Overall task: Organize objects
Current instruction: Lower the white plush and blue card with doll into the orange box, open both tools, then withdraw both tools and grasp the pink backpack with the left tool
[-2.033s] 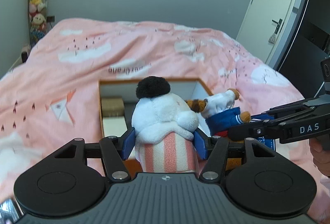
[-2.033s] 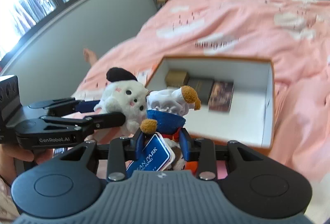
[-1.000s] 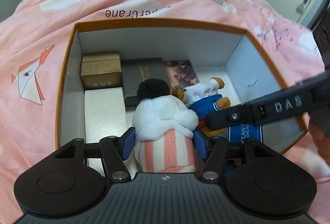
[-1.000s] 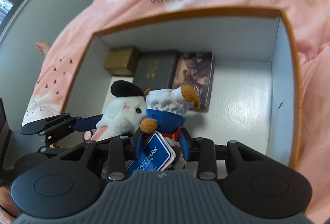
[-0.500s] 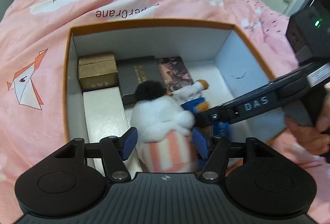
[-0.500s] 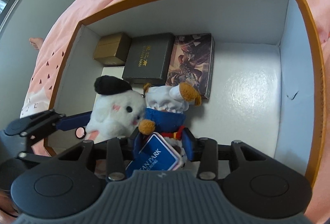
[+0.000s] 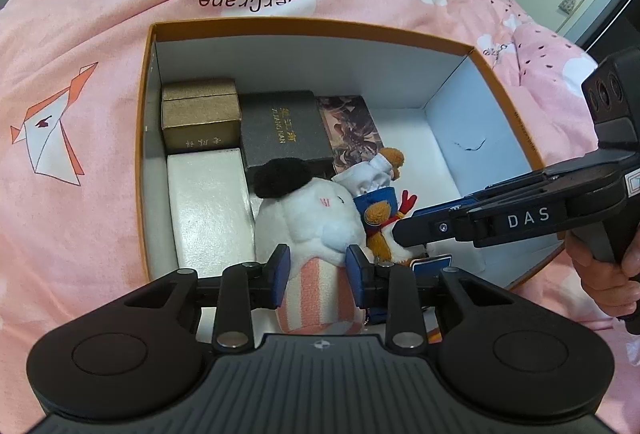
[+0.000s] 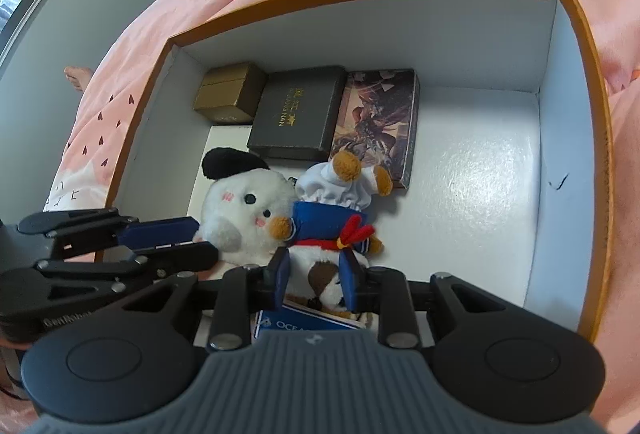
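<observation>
A white plush with a black cap and pink-striped base (image 7: pixel 308 218) sits inside the orange-rimmed box (image 7: pixel 320 24). My left gripper (image 7: pixel 316 274) is closing, and its blue pads pinch the striped base. Beside it leans a sailor plush with a blue collar and white hat (image 8: pixel 332 218). My right gripper (image 8: pixel 314 274) is closing too, its pads pressing the plush's white and brown body. The right gripper's tip (image 7: pixel 404 230) reaches in from the right in the left wrist view. In the right wrist view the left gripper (image 8: pixel 192 238) shows beside the white plush (image 8: pixel 244 210).
Along the box's far side lie a gold box (image 7: pixel 200 114), a dark box (image 7: pixel 284 130) and a picture-covered box (image 7: pixel 352 130); a white box (image 7: pixel 208 202) lies at the left. A blue tag (image 8: pixel 304 322) hangs under the sailor plush. The box sits on a pink duvet (image 7: pixel 80 54); a person's hand (image 7: pixel 600 274) holds the right gripper.
Both plush toys have come down from above the rim into the box, side by side. Both pairs of jaws now stand narrower, and the sailor plush has tipped back.
</observation>
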Demonstrator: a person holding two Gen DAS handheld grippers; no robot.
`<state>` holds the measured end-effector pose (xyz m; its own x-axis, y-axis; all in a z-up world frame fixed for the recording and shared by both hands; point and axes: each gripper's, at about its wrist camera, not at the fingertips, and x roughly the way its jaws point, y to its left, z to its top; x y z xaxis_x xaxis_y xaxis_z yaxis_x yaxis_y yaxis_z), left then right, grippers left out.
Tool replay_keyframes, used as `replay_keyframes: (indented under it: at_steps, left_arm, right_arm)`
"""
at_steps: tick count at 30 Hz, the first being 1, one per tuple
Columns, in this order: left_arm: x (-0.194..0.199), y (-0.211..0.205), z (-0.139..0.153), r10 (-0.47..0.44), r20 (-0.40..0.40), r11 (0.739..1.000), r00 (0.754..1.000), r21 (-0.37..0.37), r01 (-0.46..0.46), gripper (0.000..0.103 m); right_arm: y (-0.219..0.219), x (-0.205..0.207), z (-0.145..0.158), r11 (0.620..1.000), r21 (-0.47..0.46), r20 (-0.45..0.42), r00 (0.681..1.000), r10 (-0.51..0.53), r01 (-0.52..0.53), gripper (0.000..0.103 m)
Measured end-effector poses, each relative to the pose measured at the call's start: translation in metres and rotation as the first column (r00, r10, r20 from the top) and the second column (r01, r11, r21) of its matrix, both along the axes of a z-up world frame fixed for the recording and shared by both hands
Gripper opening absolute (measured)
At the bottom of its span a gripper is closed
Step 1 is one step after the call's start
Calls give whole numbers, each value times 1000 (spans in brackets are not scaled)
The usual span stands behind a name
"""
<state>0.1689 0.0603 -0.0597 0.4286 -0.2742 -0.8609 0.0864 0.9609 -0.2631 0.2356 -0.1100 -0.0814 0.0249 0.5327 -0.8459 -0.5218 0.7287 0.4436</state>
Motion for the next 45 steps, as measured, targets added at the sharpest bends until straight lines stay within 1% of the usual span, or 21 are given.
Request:
replay_keyframes:
  at_steps: [6, 8, 12, 13, 14, 16, 18, 19, 21, 22, 23, 26, 29, 30, 32, 34, 35, 36, 38, 42, 45]
  left_arm:
    - [0, 0, 0, -12, 6, 1000, 1000, 13, 12, 35]
    - [-6, 0, 6, -8, 40, 1000, 999, 17, 8, 35]
    - [-30, -3, 28, -39, 157, 999, 987, 33, 35, 35]
    - [-38, -6, 35, -55, 184, 998, 981, 30, 51, 35]
    - [-46, -8, 41, -71, 207, 997, 976, 24, 68, 35]
    - [-63, -15, 51, -110, 240, 994, 965, 15, 109, 35]
    - [-80, -25, 56, -172, 262, 984, 950, 8, 176, 35]
    - [-88, -31, 57, -208, 266, 977, 941, 4, 215, 36]
    - [-103, -44, 54, -281, 264, 956, 923, -12, 294, 41]
    - [-110, -50, 50, -313, 258, 944, 914, -26, 330, 45]
    - [-116, -55, 46, -341, 250, 932, 906, -35, 360, 46]
    - [-128, -72, 29, -419, 212, 901, 883, -22, 432, 46]
    - [-138, -84, 12, -489, 192, 865, 851, -19, 502, 46]
    - [-140, -89, 7, -512, 183, 852, 839, -17, 523, 46]
    - [-143, -99, -4, -566, 162, 820, 808, 11, 572, 51]
    - [-148, -109, -10, -621, 141, 783, 771, 50, 620, 52]
    - [-148, -113, -13, -638, 135, 769, 758, 59, 637, 52]
    - [-148, -115, -15, -648, 130, 761, 751, 58, 646, 52]
    - [-144, -120, -19, -655, 124, 755, 746, 47, 654, 52]
    - [-137, -129, -23, -684, 129, 726, 718, 27, 687, 55]
    - [-131, -138, -28, -701, 132, 707, 701, -6, 707, 56]
  right_arm:
    - [4, 0, -5, 1000, -9, 1, 1000, -2, 2, 29]
    - [5, -2, -1, 1000, -10, 23, 1000, 1, -1, 32]
    - [-2, -18, 21, 1000, 0, 110, 994, 2, -2, 34]
    - [-6, -24, 29, 1000, 9, 133, 991, -1, -1, 35]
    - [-11, -29, 35, 1000, 19, 147, 989, -5, 2, 38]
    - [-21, -42, 46, 999, 37, 168, 986, -16, 10, 39]
    - [-33, -56, 55, 999, 41, 189, 982, -30, 22, 39]
    - [-39, -63, 58, 999, 43, 199, 979, -40, 32, 39]
    - [-54, -77, 64, 997, 44, 216, 974, -69, 61, 39]
    - [-62, -83, 65, 996, 42, 225, 970, -88, 81, 39]
    - [-70, -90, 66, 994, 35, 235, 966, -106, 100, 39]
    - [-93, -108, 64, 987, 5, 252, 955, -156, 160, 39]
    - [-115, -125, 58, 977, -16, 237, 950, -202, 212, 39]
    - [-122, -130, 55, 973, -16, 225, 949, -219, 228, 39]
    - [-135, -138, 49, 965, -22, 202, 947, -250, 260, 39]
    - [-144, -144, 44, 957, -31, 192, 942, -277, 288, 39]
    - [-147, -147, 41, 954, -38, 192, 939, -286, 299, 39]
    - [-150, -150, 39, 951, -47, 194, 936, -292, 306, 39]
    - [-155, -154, 35, 947, -61, 194, 934, -300, 316, 39]
    - [-159, -159, 26, 943, -80, 179, 935, -306, 324, 39]
    - [-164, -160, 18, 941, -94, 159, 938, -308, 325, 39]
